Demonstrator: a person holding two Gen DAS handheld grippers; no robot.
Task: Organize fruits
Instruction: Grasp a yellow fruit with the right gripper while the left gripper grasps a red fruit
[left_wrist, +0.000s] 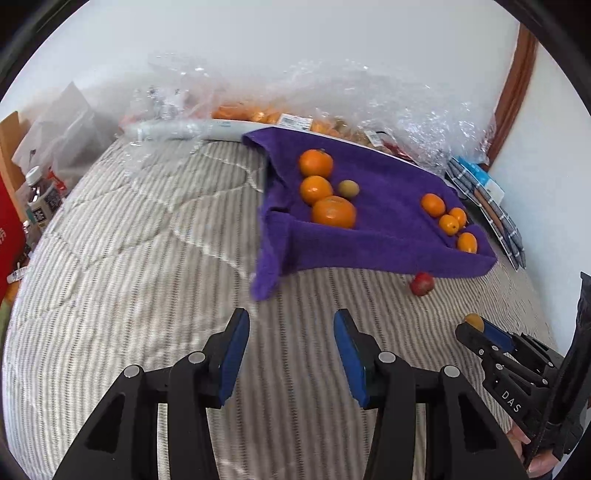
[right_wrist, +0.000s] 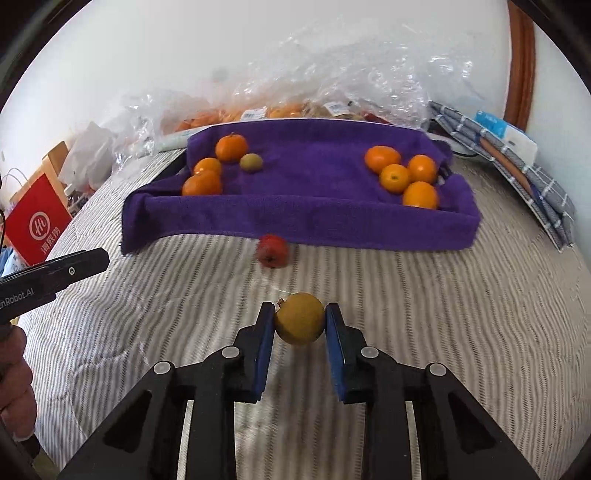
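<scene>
A: How many fruits sit on the purple towel (right_wrist: 303, 173)?

B: Three oranges and one greenish fruit (right_wrist: 251, 162) at ten o'clock, four oranges at two o'clock.

A: Elsewhere?

B: A blurred red fruit (right_wrist: 272, 251) lies on the bed (right_wrist: 443, 314). The right tongs (right_wrist: 300, 325) clamp a yellow fruit (right_wrist: 300, 318); the left tongs (left_wrist: 291, 332) gape, empty. Crinkled plastic bags (right_wrist: 332, 74) obscure more oranges behind.

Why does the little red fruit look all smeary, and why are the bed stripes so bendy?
Right wrist view: the red fruit is motion-blurred, while the yellow fruit looks sharp. Both views: the fisheye lens bends the striped bedcover, and corners go black.
</scene>
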